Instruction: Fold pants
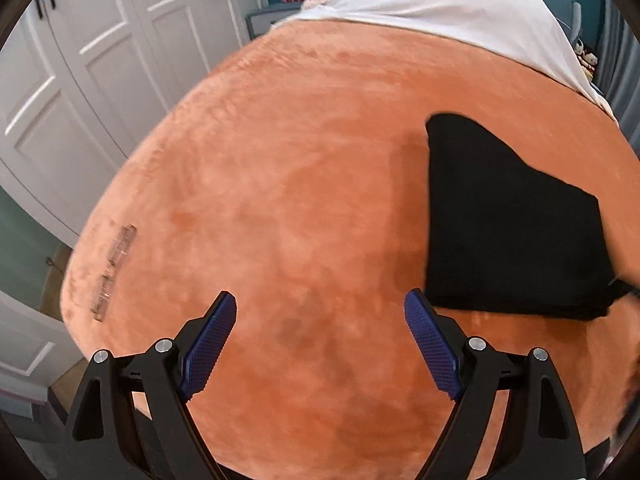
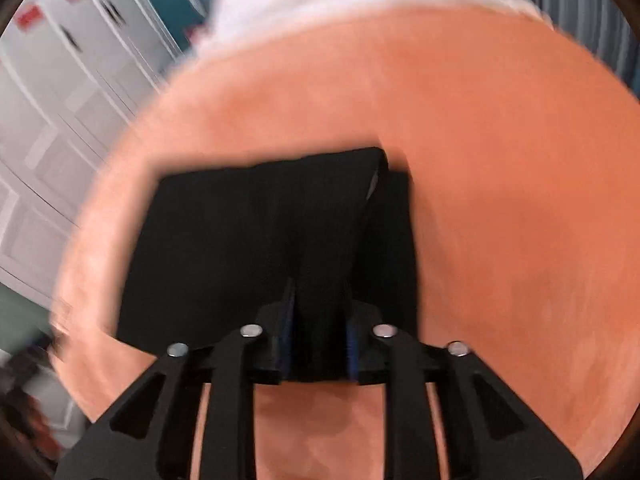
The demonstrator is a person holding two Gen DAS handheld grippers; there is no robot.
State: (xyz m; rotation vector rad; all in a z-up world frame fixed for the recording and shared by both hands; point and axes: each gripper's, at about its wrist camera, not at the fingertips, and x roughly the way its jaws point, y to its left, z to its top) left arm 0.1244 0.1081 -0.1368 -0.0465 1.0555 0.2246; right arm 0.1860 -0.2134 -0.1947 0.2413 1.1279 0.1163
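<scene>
The black pants [image 1: 508, 232] lie folded into a thick rectangle on the orange plush bedcover [image 1: 280, 160], right of centre in the left wrist view. My left gripper [image 1: 320, 296] hovers over bare cover just left of the pants' near corner, wide open with nothing between its blue pads [image 1: 212, 340]. In the blurred right wrist view, the pants [image 2: 240, 240] fill the middle and one folded layer rises from them. My right gripper [image 2: 320, 300] is shut on the near edge of that black fabric, which fills the gap between the fingers.
A white sheet [image 1: 440, 4] covers the far end of the bed. White wardrobe doors [image 1: 80, 80] stand to the left, past the bed's edge. A small clear plastic piece [image 1: 116, 264] lies on the cover near its left edge.
</scene>
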